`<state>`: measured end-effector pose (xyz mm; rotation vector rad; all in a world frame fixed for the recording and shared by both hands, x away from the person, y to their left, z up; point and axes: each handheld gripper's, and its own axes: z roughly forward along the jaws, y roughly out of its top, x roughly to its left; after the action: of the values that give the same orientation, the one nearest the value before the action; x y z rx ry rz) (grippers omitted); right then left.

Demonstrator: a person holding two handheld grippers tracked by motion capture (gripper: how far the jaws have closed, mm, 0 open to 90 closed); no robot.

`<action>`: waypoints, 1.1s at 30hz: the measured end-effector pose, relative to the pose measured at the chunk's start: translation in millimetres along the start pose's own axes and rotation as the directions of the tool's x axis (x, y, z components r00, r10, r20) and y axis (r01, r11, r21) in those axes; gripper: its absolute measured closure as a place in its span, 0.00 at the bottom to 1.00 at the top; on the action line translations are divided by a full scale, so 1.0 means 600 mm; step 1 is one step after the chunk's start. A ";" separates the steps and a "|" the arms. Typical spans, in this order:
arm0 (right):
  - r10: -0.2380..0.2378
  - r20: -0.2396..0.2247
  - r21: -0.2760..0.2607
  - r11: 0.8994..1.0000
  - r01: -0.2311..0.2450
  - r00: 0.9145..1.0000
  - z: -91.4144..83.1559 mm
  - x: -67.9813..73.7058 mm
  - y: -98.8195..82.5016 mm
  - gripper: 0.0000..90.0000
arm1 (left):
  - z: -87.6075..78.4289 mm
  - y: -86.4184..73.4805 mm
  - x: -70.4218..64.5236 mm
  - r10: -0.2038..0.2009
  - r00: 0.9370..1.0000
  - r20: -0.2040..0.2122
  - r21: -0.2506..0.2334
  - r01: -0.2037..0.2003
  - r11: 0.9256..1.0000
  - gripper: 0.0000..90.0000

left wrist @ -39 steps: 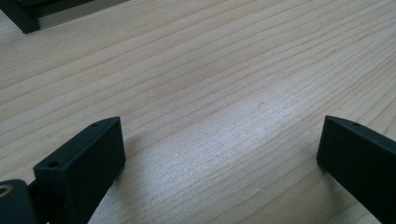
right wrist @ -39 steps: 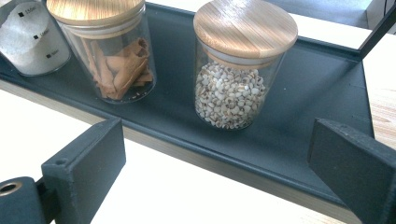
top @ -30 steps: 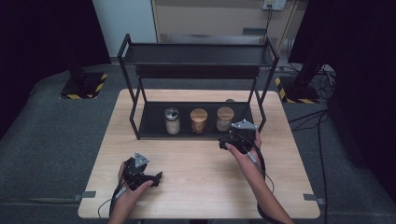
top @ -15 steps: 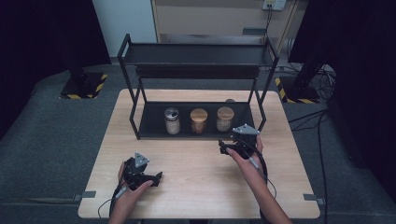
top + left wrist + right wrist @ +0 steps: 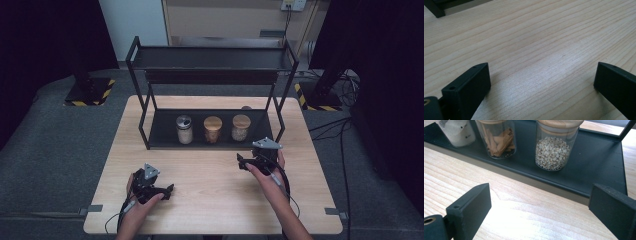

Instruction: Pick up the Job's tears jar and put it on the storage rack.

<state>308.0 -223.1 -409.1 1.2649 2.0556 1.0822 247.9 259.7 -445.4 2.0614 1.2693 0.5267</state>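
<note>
Glass grain jar (image 5: 553,146) beside cinnamon jar (image 5: 497,138), ahead of right gripper (image 5: 539,202).

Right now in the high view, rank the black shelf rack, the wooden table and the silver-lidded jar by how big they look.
1. wooden table, largest.
2. black shelf rack, not quite as wide as the table.
3. silver-lidded jar, far the smallest, about the same size as the two jars beside it.

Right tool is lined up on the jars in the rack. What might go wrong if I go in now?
The grain jar stands close beside the cinnamon jar, so an open jaw of the right tool may knock the neighbour. The rack's raised front lip could catch the tool. The upper shelf limits lifting room.
</note>
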 end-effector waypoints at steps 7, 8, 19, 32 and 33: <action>-0.001 -0.008 -0.003 1.000 0.001 1.000 -0.010 -0.001 -0.009 0.05 | 0.000 0.000 0.000 0.000 1.000 0.000 0.000 0.000 1.000 0.00; -0.001 -0.008 -0.003 1.000 0.001 1.000 -0.010 -0.001 -0.009 0.05 | 0.000 0.000 0.000 -0.001 1.000 0.000 0.000 0.001 1.000 0.00; 0.005 -0.035 0.021 1.000 -0.005 0.999 -0.025 -0.002 -0.036 0.05 | 0.000 0.000 -0.001 -0.001 1.000 -0.001 0.000 0.001 1.000 0.00; -0.028 -0.101 0.106 0.994 0.039 0.994 -0.018 0.011 -0.064 0.05 | 0.000 0.000 -0.001 -0.001 1.000 -0.002 0.000 0.001 1.000 0.00; -0.028 -0.101 0.106 0.994 0.039 0.994 -0.018 0.011 -0.064 0.05 | 0.000 0.000 -0.001 -0.001 1.000 -0.002 0.000 0.001 1.000 0.00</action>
<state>277.6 -231.0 -434.5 1.2459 2.2282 1.0512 247.7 259.2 -445.4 2.0603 1.2716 0.5277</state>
